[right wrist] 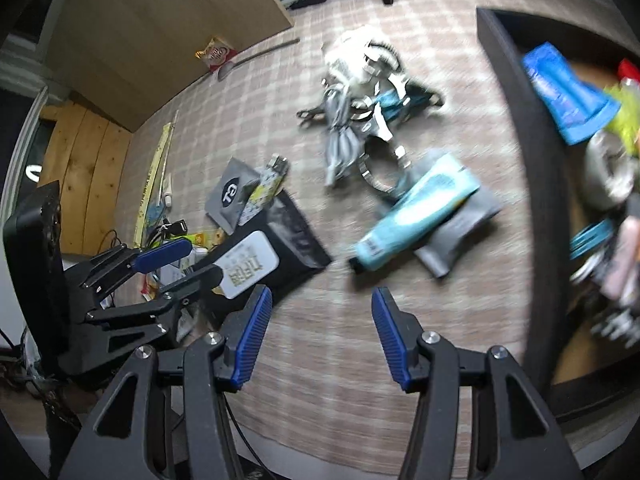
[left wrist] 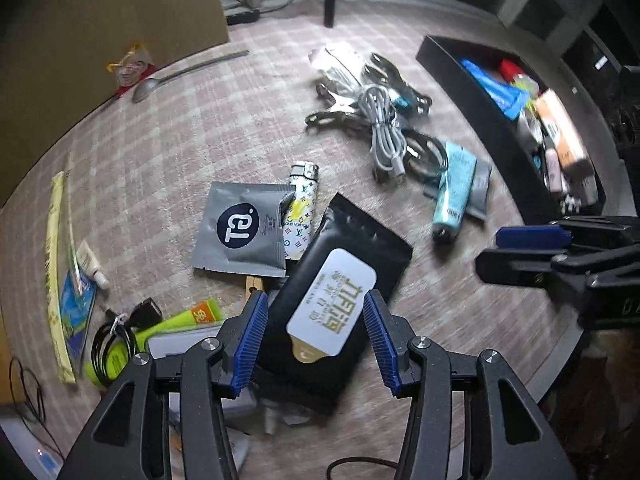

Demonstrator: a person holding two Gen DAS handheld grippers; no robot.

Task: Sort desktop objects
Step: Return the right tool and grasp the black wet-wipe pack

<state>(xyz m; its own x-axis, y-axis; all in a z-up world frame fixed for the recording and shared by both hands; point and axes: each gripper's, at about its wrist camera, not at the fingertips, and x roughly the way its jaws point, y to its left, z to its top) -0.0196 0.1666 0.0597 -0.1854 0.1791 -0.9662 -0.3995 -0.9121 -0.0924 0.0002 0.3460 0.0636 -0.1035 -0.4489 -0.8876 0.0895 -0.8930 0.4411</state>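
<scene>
black wipes pack [left wrist: 320, 312] btwn left gripper [left wrist: 316, 340] pads

A checked tablecloth [left wrist: 192, 128] bore a spoon [left wrist: 148, 87], grey sachet [left wrist: 240, 228], black pouch [left wrist: 340, 280], cables [left wrist: 380, 128] and black tray [left wrist: 480, 96]

Brightness: both views were dim and cool, the corners falling to black.
Light source: soft daylight seemed to enter from the far top edge, paling the checked cloth on the worktop [left wrist: 200, 128].
Glare: the white label of the black pouch [left wrist: 332, 312] shone brightly; the spoon [left wrist: 148, 88] caught a dull gleam.
Shadows: soft and short, gathering under the left claw [left wrist: 316, 340].
Blur: the right wrist view was smeared by motion, worst on the cable bundle [right wrist: 360, 92] and the black tray [right wrist: 516, 128]; the left view was sharper, blurring toward its right edge.
Distortion: heavy fisheye bending curved the worktop edge and the cardboard box [left wrist: 100, 40].
</scene>
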